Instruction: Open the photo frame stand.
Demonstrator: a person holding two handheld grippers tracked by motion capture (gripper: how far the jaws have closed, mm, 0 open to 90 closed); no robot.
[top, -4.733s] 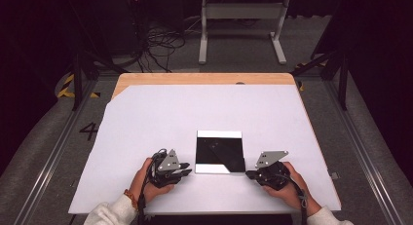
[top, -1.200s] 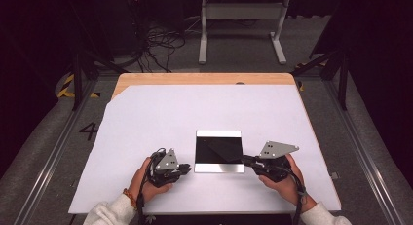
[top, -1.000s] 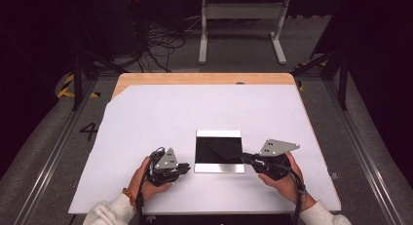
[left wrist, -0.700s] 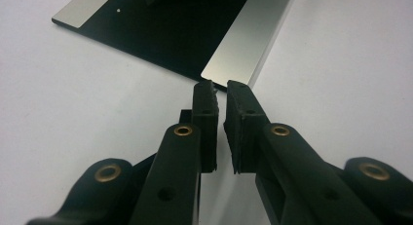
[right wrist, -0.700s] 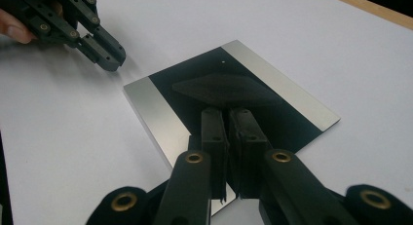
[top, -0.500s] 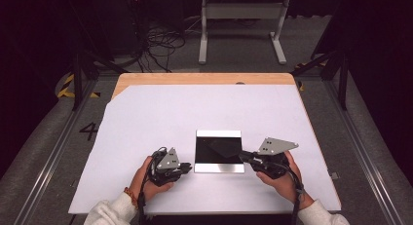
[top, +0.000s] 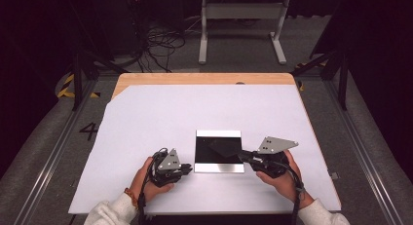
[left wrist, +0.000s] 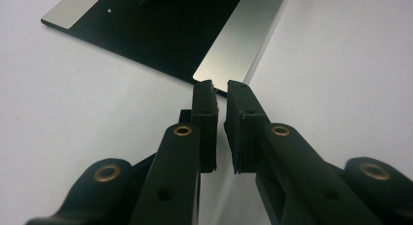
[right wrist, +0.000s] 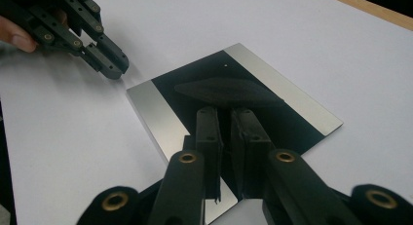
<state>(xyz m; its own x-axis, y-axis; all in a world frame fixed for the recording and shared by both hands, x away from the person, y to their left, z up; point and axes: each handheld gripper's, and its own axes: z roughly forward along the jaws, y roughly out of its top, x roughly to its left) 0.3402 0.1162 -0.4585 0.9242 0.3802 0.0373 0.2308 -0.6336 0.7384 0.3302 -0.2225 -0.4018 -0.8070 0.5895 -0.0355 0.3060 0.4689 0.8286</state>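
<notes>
A flat square plate (top: 219,137), dark and mirror-like with silver strips along two sides, lies on the white table sheet (top: 195,113) near the front. My left gripper (top: 189,169) rests on the sheet at the plate's near left corner. Its jaws are shut with nothing between them, and its tips (left wrist: 220,88) point at the plate's silver corner (left wrist: 234,54). My right gripper (top: 241,157) reaches over the plate's right edge, shut and holding nothing. In the right gripper view its tips (right wrist: 226,113) hover above the plate (right wrist: 160,108), with the left gripper (right wrist: 114,64) at the far corner.
The white sheet covers a wooden table whose far edge (top: 204,79) shows bare. Beyond it stand a metal stand (top: 241,20) and loose cables (top: 160,40) on the floor. Rails run along both sides of the table.
Since the oldest frame my right gripper has tilted up and its tips have come to the plate's right edge. Over the last second neither hand moves visibly.
</notes>
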